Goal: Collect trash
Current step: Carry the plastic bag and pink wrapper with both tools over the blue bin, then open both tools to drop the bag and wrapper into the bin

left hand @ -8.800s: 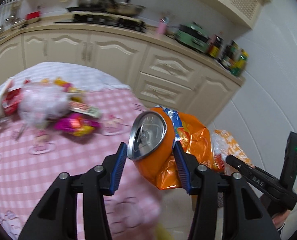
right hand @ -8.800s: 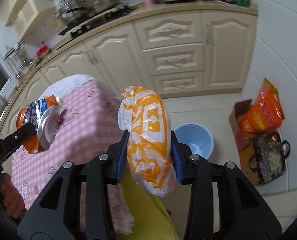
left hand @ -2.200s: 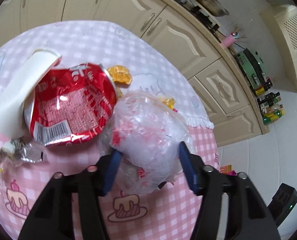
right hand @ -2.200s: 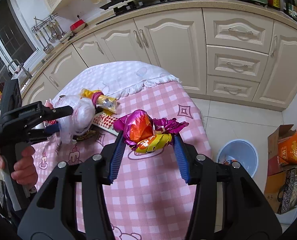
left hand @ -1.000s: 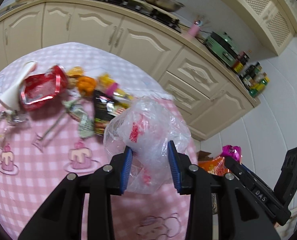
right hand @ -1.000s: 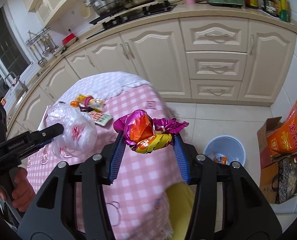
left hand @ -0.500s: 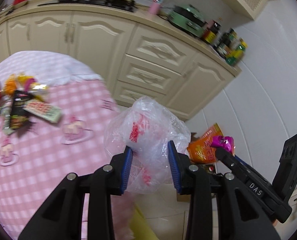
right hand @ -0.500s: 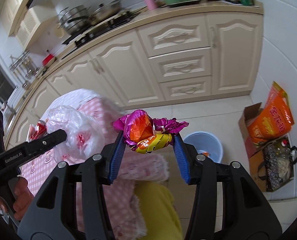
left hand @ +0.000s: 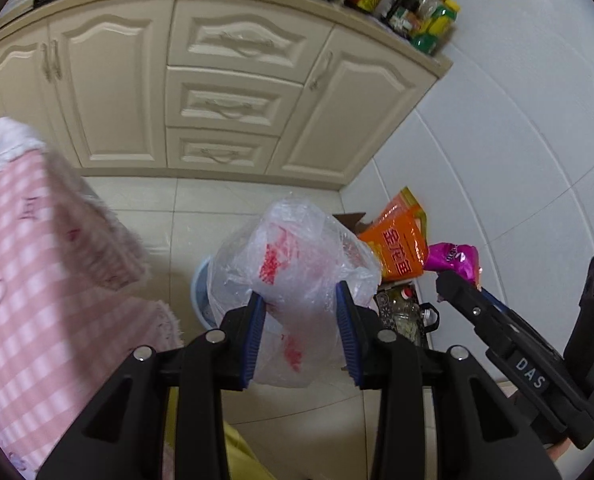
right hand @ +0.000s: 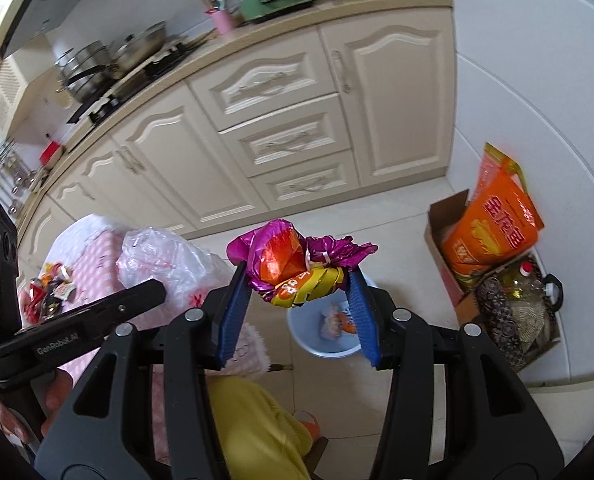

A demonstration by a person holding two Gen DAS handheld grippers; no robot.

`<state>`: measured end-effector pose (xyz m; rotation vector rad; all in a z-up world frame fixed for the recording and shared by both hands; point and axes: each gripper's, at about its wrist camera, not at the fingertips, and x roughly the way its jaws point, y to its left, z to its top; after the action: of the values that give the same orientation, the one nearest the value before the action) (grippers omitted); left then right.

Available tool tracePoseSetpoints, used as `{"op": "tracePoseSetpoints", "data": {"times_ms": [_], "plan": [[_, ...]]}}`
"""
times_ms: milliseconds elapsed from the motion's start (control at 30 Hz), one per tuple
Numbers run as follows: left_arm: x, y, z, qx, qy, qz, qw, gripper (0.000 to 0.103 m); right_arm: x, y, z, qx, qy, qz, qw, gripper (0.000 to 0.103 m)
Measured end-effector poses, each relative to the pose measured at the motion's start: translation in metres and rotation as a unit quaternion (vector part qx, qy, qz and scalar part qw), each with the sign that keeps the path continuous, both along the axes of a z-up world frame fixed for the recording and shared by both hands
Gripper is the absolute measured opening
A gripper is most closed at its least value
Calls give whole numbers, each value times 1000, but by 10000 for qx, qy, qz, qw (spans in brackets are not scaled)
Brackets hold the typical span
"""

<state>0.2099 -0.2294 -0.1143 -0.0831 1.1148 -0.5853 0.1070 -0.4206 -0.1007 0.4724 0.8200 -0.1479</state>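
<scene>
Trash rides in both tongs now: a crumpled clear plastic bag (left hand: pixel 297 276) clamped in the left tongs (left hand: pixel 300 330), and a purple and orange foil wrapper (right hand: pixel 297 268) clamped in the right tongs (right hand: pixel 297 308). Both bundles hang over the floor, past the edge of the pink checked bench (left hand: pixel 29 264), with the blue bin (right hand: pixel 329 336) below and ahead of them. In the left view the bag hides most of that bin. The likely trouble is a miss: both pieces are light and springy, so if let go short of the rim they could drift onto the tiles. More wrappers (right hand: pixel 49 288) remain on the bench.
</scene>
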Motion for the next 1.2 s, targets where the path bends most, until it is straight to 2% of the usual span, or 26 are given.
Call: {"op": "tracePoseSetpoints", "data": {"times_ms": [267, 333, 367, 433, 600, 933, 1000, 1033, 1200], "plan": [[33, -56, -27, 457, 138, -190, 9987, 37, 18, -33, -24, 104, 330, -227, 9991, 47], [36, -68, -29, 645, -35, -407, 9971, 42, 23, -38, -28, 102, 366, -248, 9990, 47], [37, -72, -31, 875, -185, -467, 9949, 50, 25, -40, -30, 104, 387, -264, 9988, 47], [42, -73, -35, 1247, -363, -378, 9908, 58, 30, -44, -35, 125, 460, -273, 9985, 47], [57, -67, -47, 1136, 0, -444, 9925, 62, 39, -46, -49, 156, 686, -202, 9973, 47], [63, -37, -48, 1404, -86, -49, 9900, 63, 66, -23, -61, 392, 932, 100, 9948, 51], [64, -31, -47, 1314, -55, -41, 9913, 63, 73, -17, -60, 452, 944, 171, 9944, 55], [65, -27, -46, 1282, -40, -28, 9917, 63, 77, -15, -59, 474, 971, 166, 9940, 61], [67, -17, -46, 1163, 8, 17, 9932, 63, 81, -4, -53, 445, 979, 183, 9940, 68]]}}
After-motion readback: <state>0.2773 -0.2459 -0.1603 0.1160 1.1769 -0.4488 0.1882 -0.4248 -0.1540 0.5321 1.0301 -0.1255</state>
